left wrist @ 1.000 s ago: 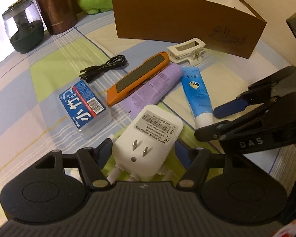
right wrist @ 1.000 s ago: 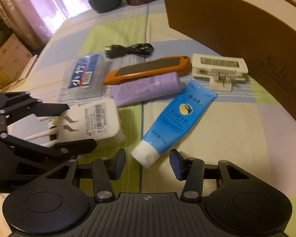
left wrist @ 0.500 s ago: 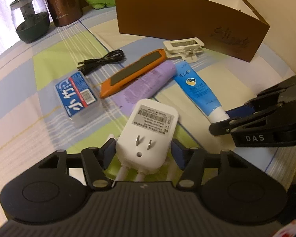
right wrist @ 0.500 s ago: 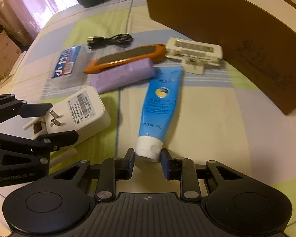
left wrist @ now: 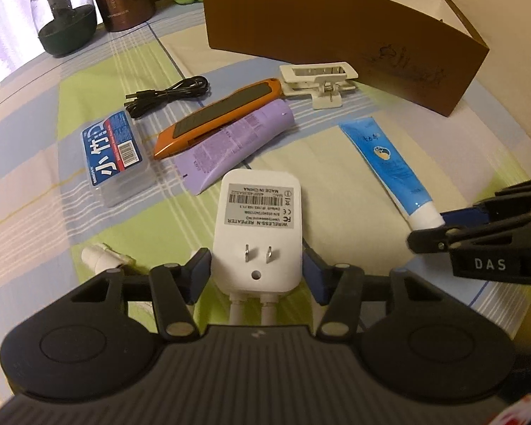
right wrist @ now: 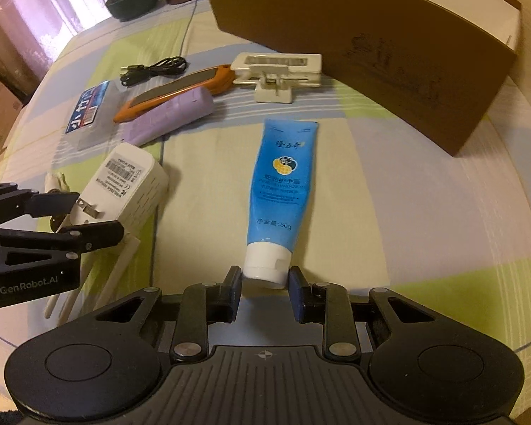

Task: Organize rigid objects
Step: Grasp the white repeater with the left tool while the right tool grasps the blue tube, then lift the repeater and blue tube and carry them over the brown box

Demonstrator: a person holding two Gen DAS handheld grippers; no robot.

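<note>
Plastic and hollow by the look of it, the white wireless repeater (left wrist: 258, 226) lies prongs-up well in front of the brown box (left wrist: 336, 32); it seems light, stiff and smooth-sided. The left gripper (left wrist: 256, 271) has just been closing, its jaws flanking the plug end without plainly pressing. Flat sides near the prongs look the surest hold, clear of the thin antennas. Right of the repeater, the right gripper (right wrist: 264, 288) is clamped on the white cap of the blue tube (right wrist: 283, 180), whose body would squash.
</note>
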